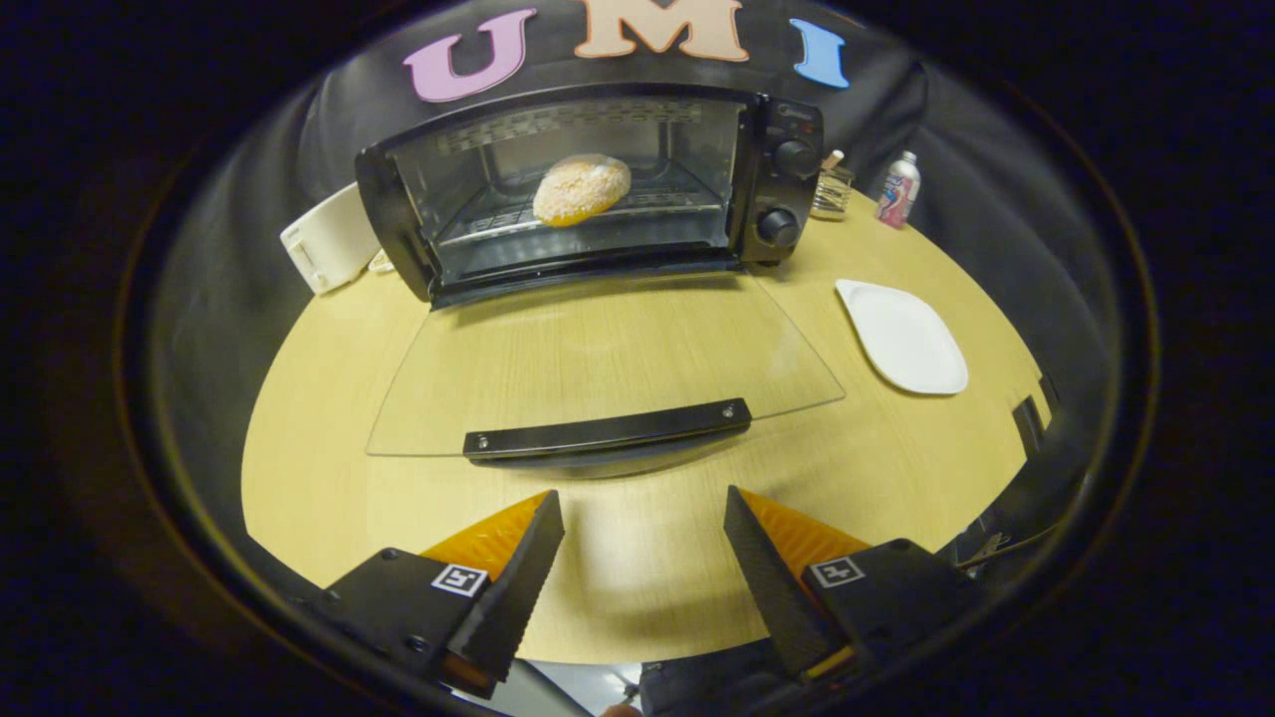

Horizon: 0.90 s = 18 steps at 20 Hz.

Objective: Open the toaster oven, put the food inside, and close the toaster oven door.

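Tongs (644, 528), as you hold them here, stand wide open with nothing between the fingers, low over the near part of the table (329, 478) and pointing at the door handle; judged from the task, that gap suits a move onto the handle, since loading is done and only closing is left.

Table: a pale wood top that carries everything, with bare wood under and ahead of your fingers.

Oven (598, 189): it sits at the far edge, cavity facing you, so the mouth and rack are open to a straight approach. Its two knobs are on the right panel, clear of the door's swing.

Door (598, 349): the glass panel is folded fully down toward you and lies about flat over the table, hinged at the oven's lower lip. This is why the wood shows through it.

Plate (906, 334): white and bare, right of the door and apart from it; probably where the food came from.

Handle (608, 430): a dark bar along the door's near edge, just beyond your fingertips, so it is the part you reach first.

Food (582, 187): a round, sugar-dusted bun on the rack inside the oven, about mid-cavity, well back from the hinge and unlikely to foul the closing door.
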Tool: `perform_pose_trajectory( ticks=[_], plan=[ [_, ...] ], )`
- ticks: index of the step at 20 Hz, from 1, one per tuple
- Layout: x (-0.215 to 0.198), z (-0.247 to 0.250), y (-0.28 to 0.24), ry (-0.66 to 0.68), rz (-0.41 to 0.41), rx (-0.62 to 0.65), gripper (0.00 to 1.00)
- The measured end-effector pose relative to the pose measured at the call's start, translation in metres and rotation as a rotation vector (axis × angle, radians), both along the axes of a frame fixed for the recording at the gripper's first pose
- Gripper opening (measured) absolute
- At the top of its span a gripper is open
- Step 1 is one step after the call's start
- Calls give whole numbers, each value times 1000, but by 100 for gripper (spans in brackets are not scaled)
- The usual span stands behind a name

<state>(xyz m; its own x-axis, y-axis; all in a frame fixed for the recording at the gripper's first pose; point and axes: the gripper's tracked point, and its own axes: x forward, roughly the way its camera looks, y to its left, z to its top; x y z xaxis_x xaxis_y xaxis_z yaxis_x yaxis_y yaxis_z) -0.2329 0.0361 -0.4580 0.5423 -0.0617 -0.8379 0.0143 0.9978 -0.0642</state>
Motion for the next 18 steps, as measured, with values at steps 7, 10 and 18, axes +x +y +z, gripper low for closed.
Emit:
perform_pose_trajectory(
  ticks=[7,10,18],
  plan=[
    [14,-9,-3,10,36,-51,100],
    [15,0,-2,-11,49,-73,99],
    [37,59,5,-150,90,-74,100]
  ],
)
